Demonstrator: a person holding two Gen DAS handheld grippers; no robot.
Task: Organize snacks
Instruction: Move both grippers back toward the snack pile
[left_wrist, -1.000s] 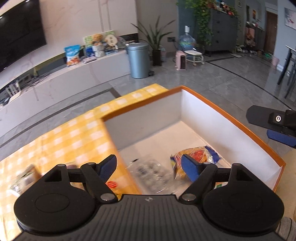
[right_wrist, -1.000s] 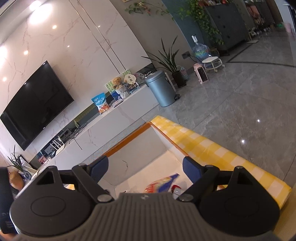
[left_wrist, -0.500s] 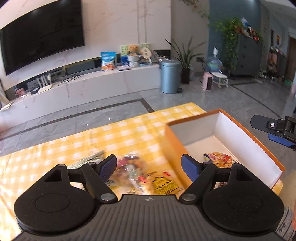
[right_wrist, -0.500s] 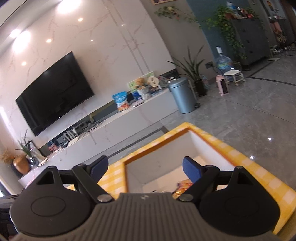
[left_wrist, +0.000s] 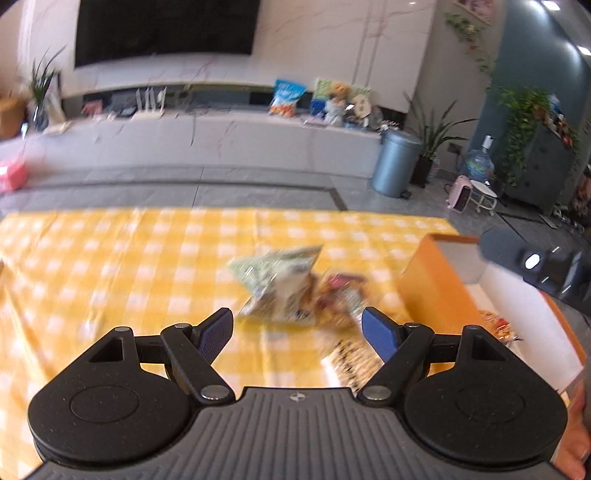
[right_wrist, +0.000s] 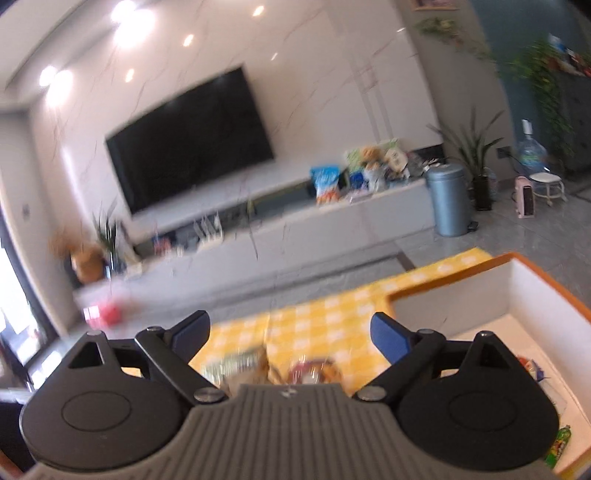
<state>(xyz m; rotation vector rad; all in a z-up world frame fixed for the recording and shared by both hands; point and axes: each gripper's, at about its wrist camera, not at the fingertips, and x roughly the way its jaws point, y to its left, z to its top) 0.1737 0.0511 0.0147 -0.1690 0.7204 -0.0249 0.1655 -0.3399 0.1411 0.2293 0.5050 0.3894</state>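
My left gripper (left_wrist: 297, 332) is open and empty above the yellow checked tablecloth (left_wrist: 129, 258). Just ahead of it lies a pale green snack bag (left_wrist: 277, 280), a reddish-brown packet (left_wrist: 340, 295) and a yellow packet (left_wrist: 351, 360). The orange box with white inside (left_wrist: 436, 288) stands to the right, with snack packets (left_wrist: 496, 326) in it. My right gripper (right_wrist: 290, 332) is open and empty; it also shows at the right of the left wrist view (left_wrist: 543, 266). In the right wrist view the box (right_wrist: 517, 284) is at the right, snacks (right_wrist: 310, 371) just below the fingers.
Beyond the table is grey floor, a long white TV bench (left_wrist: 221, 136) with bags on it, a grey bin (left_wrist: 395, 162) and potted plants. The table's far edge (left_wrist: 221, 210) runs across the left wrist view.
Both grippers have swung left, away from the box interior and toward the loose snacks on the tablecloth. Both stay open and empty.
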